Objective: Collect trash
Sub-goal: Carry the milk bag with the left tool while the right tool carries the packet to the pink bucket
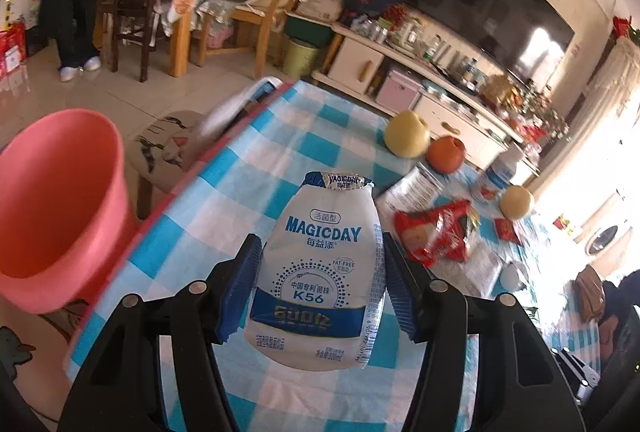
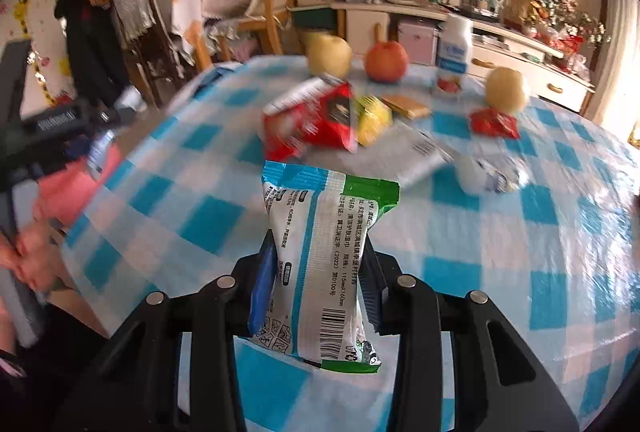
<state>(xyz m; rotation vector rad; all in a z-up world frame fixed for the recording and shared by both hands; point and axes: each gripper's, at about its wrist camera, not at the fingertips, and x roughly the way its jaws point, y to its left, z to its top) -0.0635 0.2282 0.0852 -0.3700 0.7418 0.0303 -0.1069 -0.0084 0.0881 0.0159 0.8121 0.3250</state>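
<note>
Trash in both grippers: left gripper (image 1: 318, 292) fingers clamp the MAGICDAY bottle (image 1: 320, 268), right gripper (image 2: 316, 284) fingers pinch the wipes packet (image 2: 320, 264), both above the tabletop (image 1: 224, 188). You swing left over the pink bin (image 1: 56, 208), keep the bottle upright, release over its mouth.

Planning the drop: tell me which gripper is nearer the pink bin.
Left. The left gripper, holding the yogurt bottle, is right beside the pink bin; the right gripper sits further along the table.

Two pears (image 2: 329, 55), an apple (image 2: 386, 61), perhaps a drink bottle (image 2: 453, 56), checked tablecloth (image 2: 520, 232)
</note>
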